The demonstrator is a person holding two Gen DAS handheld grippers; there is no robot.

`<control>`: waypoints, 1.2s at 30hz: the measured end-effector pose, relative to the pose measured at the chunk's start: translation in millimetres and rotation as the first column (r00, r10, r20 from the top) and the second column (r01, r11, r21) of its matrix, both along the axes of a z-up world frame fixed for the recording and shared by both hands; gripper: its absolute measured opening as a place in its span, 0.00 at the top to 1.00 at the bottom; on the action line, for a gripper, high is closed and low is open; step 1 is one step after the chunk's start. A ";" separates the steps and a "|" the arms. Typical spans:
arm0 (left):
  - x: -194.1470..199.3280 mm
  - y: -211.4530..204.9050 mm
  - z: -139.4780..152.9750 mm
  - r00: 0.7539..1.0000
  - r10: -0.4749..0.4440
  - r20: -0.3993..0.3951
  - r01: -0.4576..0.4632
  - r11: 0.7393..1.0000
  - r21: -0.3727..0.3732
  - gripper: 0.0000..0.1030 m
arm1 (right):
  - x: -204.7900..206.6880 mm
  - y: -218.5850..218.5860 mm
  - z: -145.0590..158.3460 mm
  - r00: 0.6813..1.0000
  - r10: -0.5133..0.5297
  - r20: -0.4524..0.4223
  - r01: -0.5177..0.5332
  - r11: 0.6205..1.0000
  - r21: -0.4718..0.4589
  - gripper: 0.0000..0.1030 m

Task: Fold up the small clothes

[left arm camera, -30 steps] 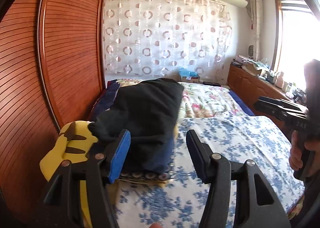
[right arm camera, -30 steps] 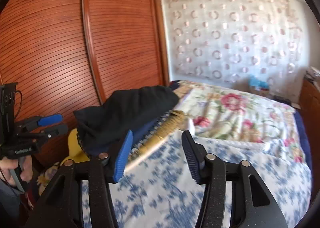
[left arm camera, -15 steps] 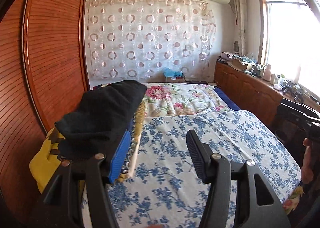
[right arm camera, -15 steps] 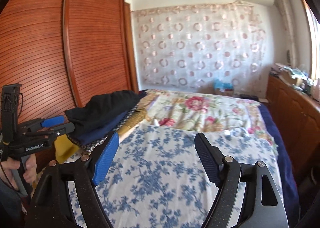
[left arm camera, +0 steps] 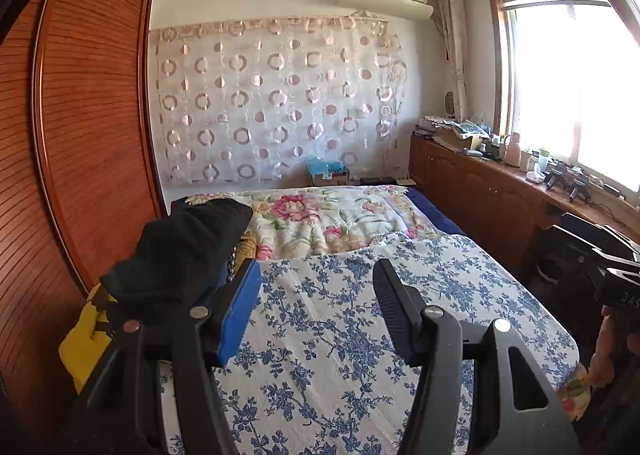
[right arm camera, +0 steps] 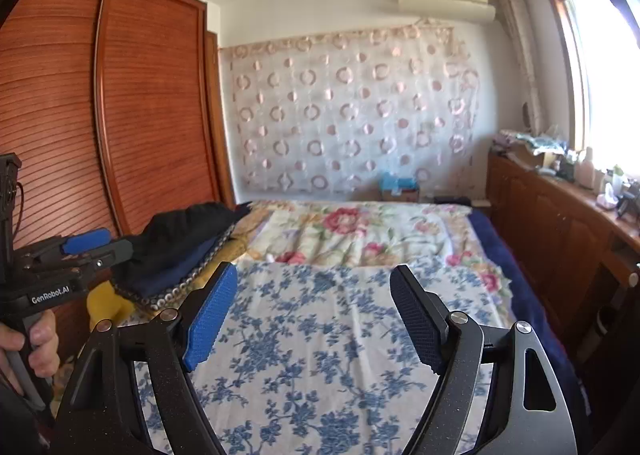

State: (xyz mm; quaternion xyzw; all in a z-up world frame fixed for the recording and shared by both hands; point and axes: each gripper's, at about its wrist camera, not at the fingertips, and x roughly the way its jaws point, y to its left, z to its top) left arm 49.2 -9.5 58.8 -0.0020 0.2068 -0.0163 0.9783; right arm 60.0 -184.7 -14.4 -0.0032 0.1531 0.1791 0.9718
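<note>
A pile of dark clothes [left arm camera: 188,251] lies at the bed's left edge, black on top, navy under it, over a yellow item [left arm camera: 82,339]; it also shows in the right wrist view [right arm camera: 180,239]. My left gripper [left arm camera: 316,283] is open and empty, held above the blue-flowered sheet [left arm camera: 340,319], to the right of the pile. My right gripper [right arm camera: 314,287] is open and empty above the same sheet [right arm camera: 320,335]. The left gripper also shows at the left of the right wrist view [right arm camera: 86,249].
A red wooden wardrobe [left arm camera: 88,135] runs along the left of the bed. A rose-patterned quilt [left arm camera: 320,215] covers the far half. A wooden cabinet [left arm camera: 480,191] with clutter stands under the window at right. A curtain [left arm camera: 276,95] hangs on the far wall.
Both grippers have pulled back and up from the dark pile and turned to the right. The right gripper's jaws have opened wider. The pile stays in place.
</note>
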 end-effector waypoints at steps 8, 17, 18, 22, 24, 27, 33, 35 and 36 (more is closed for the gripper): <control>-7.8 -1.3 3.7 1.000 -0.005 0.008 0.005 1.000 -0.011 0.44 | -8.4 -10.1 6.0 0.999 -0.032 0.027 0.031 0.999 0.012 0.22; -6.9 -0.4 3.4 1.000 0.000 -0.001 0.000 1.000 -0.016 0.44 | -8.6 -8.6 4.5 0.999 -0.039 0.028 0.038 0.999 0.010 0.22; -7.0 -0.3 3.5 1.000 0.001 -0.001 -0.001 1.000 -0.015 0.44 | -8.6 -8.9 4.5 0.999 -0.036 0.028 0.036 0.999 0.011 0.22; -6.5 1.4 3.1 1.000 0.002 -0.003 -0.002 1.000 -0.017 0.44 | -8.5 -9.0 4.6 0.999 -0.036 0.028 0.036 0.999 0.012 0.22; -6.6 1.3 3.1 1.000 0.003 -0.002 -0.003 1.000 -0.016 0.44 | -8.7 -9.0 4.6 0.999 -0.036 0.029 0.036 0.999 0.010 0.22; -6.2 2.2 1.7 1.000 -0.001 -0.005 0.001 1.000 -0.015 0.44 | -8.5 -9.2 4.5 0.999 -0.037 0.027 0.037 0.999 0.011 0.22; -6.2 3.7 1.1 1.000 0.005 0.001 -0.005 1.000 -0.006 0.44 | -8.6 -9.3 4.4 0.999 -0.036 0.028 0.036 0.999 0.010 0.22; -5.9 3.4 1.1 1.000 0.004 0.001 -0.004 1.000 -0.003 0.44 | -8.6 -9.1 4.5 0.999 -0.037 0.029 0.037 0.999 0.011 0.22; -6.1 3.6 1.2 1.000 0.006 0.002 -0.006 1.000 -0.001 0.44 | -8.6 -9.1 4.4 0.999 -0.037 0.029 0.037 0.999 0.011 0.22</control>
